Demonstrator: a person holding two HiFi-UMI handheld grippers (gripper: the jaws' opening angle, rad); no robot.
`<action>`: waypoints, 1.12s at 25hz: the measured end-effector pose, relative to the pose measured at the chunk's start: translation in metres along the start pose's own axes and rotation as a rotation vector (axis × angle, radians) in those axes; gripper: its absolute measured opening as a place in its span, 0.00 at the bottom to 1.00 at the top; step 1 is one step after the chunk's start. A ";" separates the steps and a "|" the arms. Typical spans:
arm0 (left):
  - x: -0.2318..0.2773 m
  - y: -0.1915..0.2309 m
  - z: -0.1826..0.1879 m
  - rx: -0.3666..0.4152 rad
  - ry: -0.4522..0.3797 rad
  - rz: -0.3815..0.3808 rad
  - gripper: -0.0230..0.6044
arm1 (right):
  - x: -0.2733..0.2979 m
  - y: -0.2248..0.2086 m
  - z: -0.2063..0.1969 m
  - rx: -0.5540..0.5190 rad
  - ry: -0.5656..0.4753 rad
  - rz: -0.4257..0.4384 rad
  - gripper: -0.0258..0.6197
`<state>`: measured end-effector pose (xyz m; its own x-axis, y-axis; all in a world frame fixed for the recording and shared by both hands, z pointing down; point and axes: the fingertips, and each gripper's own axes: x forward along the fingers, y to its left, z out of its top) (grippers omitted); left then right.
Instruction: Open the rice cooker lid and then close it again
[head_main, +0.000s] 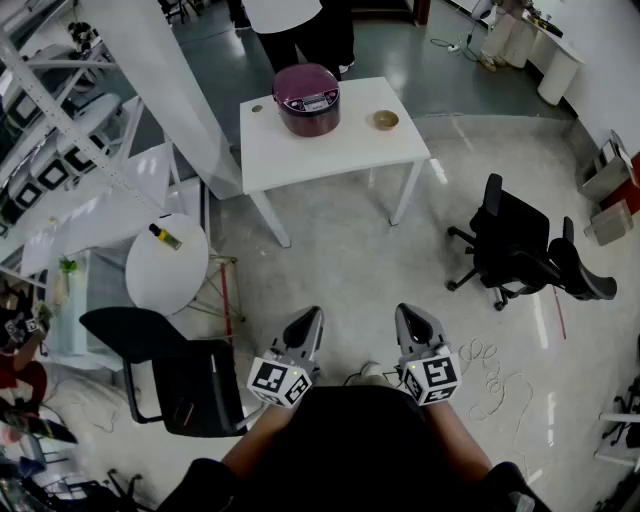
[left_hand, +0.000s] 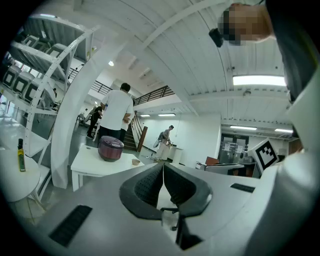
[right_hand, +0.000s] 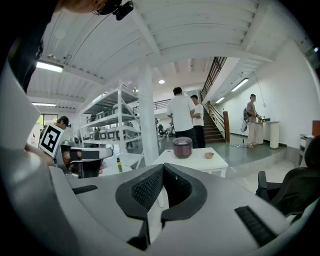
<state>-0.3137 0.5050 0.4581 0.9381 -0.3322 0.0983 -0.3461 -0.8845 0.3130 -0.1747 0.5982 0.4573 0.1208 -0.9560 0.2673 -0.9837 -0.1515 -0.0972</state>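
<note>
with left gripper (head_main: 312, 316) and right gripper (head_main: 407, 316) clenched on nothing, well apart from the rice cooker (head_main: 307, 98): likely heavy, smooth, slippery, best taken at the front edge of its lid (head_main: 303, 82).

Pale speckled floor (head_main: 330, 270), white square table (head_main: 340, 150), round white table (head_main: 160, 278), black office chair (head_main: 510, 225), white shelving (head_main: 60, 120)

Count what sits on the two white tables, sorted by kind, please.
Maroon round rice cooker: 1
Small brown bowl: 1
Small greenish round item, too small to identify: 1
Yellow-green bottle with a dark cap: 1
Total: 4
</note>
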 end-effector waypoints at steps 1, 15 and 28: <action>0.003 -0.004 -0.002 0.001 -0.002 0.005 0.04 | -0.002 -0.006 0.002 0.002 -0.009 -0.002 0.03; 0.016 -0.049 -0.011 0.032 -0.028 0.027 0.04 | -0.040 -0.039 0.009 -0.063 -0.082 0.007 0.03; 0.020 -0.051 -0.017 0.032 -0.020 0.078 0.39 | -0.053 -0.064 -0.001 0.024 -0.066 0.063 0.38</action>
<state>-0.2769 0.5494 0.4604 0.9076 -0.4071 0.1025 -0.4191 -0.8653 0.2750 -0.1188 0.6591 0.4500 0.0686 -0.9782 0.1961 -0.9862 -0.0962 -0.1348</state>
